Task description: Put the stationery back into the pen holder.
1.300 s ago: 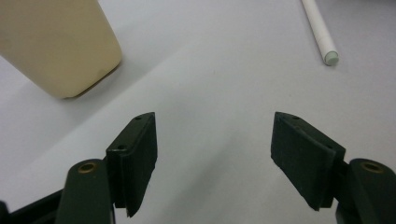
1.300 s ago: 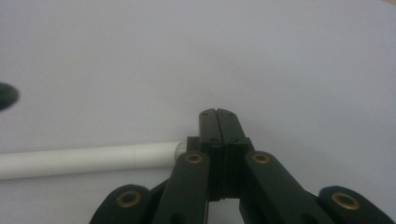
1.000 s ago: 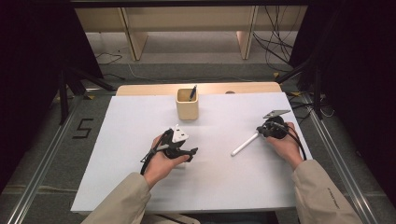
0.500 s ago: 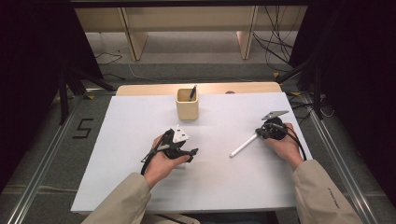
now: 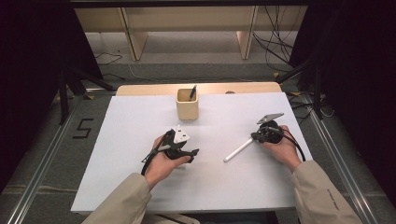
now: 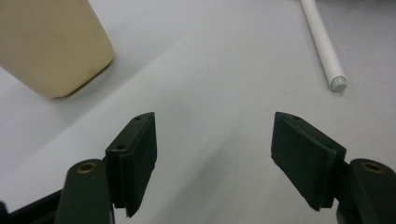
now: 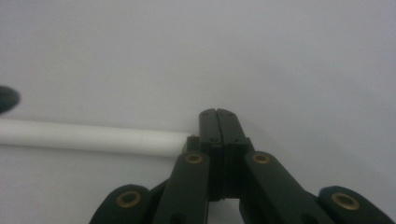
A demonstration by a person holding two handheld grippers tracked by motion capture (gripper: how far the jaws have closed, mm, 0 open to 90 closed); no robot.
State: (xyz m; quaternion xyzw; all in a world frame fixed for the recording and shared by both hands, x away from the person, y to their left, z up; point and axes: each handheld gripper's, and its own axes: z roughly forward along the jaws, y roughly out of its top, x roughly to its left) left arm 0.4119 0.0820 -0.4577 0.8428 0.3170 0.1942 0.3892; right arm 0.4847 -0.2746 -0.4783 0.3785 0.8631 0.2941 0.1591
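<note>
White table [image 5: 140,186], wooden cup [image 5: 187,108] (upright), pen [image 5: 237,151]

Tabletop [image 5: 140,186]: white sheet over wood, a strip of wood exposed along the far edge. Floor left of it carries a black "5" mark [image 5: 83,128]. Wooden legs [image 5: 135,37] stand on the floor beyond. Black cables [image 5: 275,42] lie far right. Dark curtains hang on both sides.

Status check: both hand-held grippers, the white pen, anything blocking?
Left hand-held gripper open, empty. Right hand-held gripper shut, jaws together beside the white pen; grip on it unclear. Pen lies on white table. Wooden cup stands apart, path clear.
</note>
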